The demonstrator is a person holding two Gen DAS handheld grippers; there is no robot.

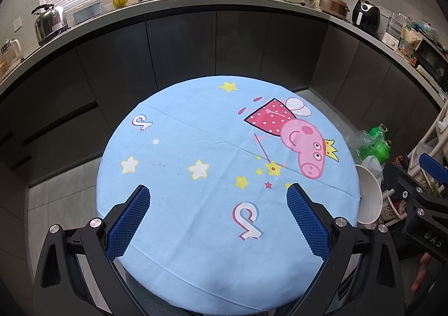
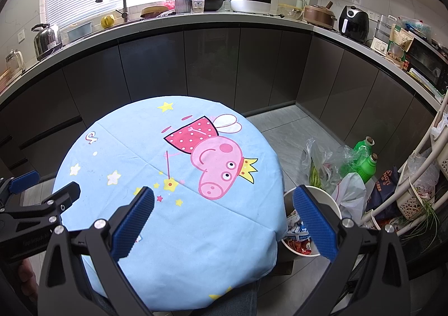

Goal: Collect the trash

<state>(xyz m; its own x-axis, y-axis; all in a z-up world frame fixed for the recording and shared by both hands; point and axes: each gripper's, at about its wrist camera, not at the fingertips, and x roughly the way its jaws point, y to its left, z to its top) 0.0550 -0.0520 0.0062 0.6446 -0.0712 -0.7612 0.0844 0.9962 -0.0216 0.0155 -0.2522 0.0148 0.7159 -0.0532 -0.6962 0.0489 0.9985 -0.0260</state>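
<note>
A round table (image 1: 196, 246) (image 2: 196, 232) wears a light blue cloth with a pink pig print. A white bin (image 2: 333, 202) (image 1: 369, 198) stands on the floor at its right edge, holding wrappers (image 2: 296, 237). My left gripper (image 1: 217, 192) is open and empty over the near part of the table. My right gripper (image 2: 223, 195) is open and empty over the table's right edge, its right finger above the bin. The other gripper shows at the right edge of the left wrist view (image 1: 420, 204) and at the left edge of the right wrist view (image 2: 42, 201).
Plastic bags (image 2: 330, 164) and green bottles (image 2: 366, 162) lie on the floor right of the bin. A white rack (image 2: 414, 176) stands at far right. A dark cabinet run with a cluttered counter (image 2: 224, 19) curves behind the table.
</note>
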